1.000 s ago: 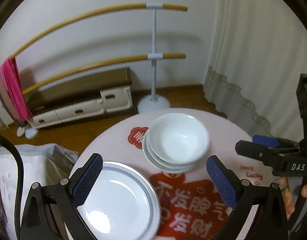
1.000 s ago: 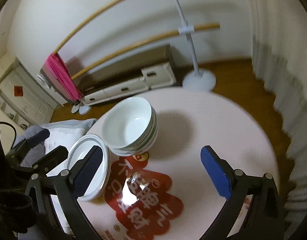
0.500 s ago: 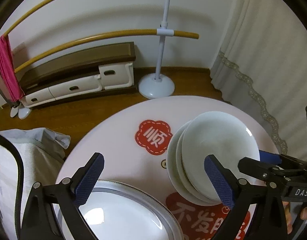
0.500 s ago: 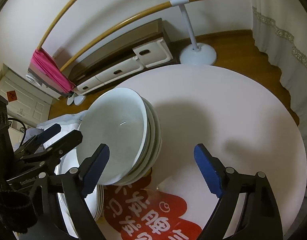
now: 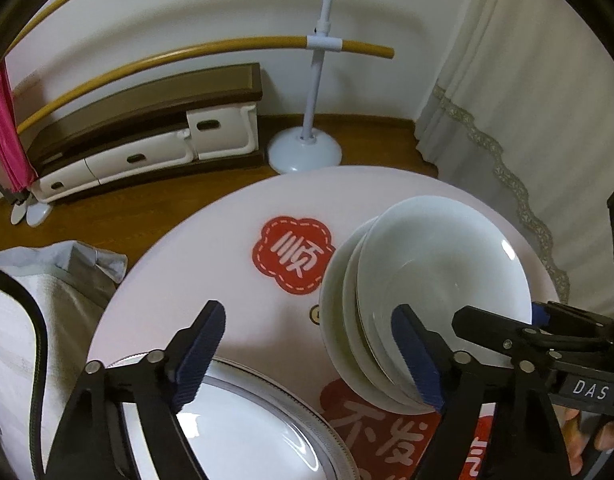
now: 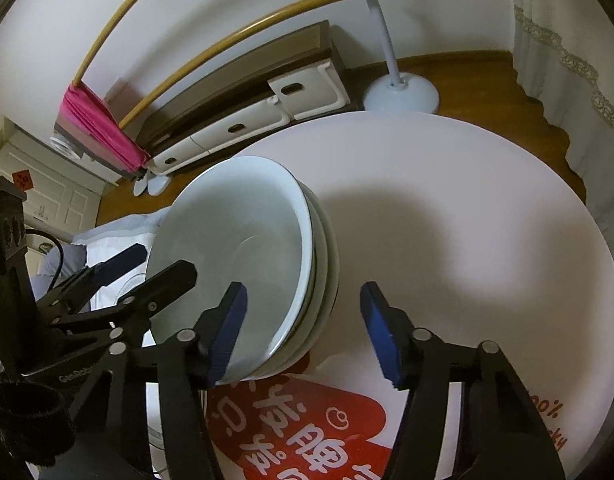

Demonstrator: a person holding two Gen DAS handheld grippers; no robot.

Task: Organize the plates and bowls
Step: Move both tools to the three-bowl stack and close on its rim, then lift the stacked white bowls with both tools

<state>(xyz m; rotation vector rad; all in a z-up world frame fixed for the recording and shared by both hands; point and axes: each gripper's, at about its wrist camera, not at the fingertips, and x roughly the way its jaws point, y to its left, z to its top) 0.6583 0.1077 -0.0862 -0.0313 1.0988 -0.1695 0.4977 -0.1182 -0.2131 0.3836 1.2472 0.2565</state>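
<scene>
A stack of three white bowls (image 5: 435,280) stands on the round pink table (image 5: 235,248); it also shows in the right wrist view (image 6: 243,248). A white plate with a grey rim (image 5: 243,436) lies at the near left. My left gripper (image 5: 307,356) is open, its right finger against the stack's near left side, its left finger over the plate. My right gripper (image 6: 303,332) is open, straddling the stack's near right rim, its left finger inside the top bowl. Both are empty.
The table (image 6: 487,240) carries red printed decals (image 5: 295,256). Beyond it are a white stand with wooden rails (image 5: 307,148), a low drawer cabinet (image 5: 155,136), a curtain (image 5: 527,100) at the right and bedding (image 5: 39,312) at the left.
Both grippers have moved in and down toward the bowl stack, which now looms larger. The right gripper's left finger now sits over the top bowl. The jaws have narrowed somewhat.
</scene>
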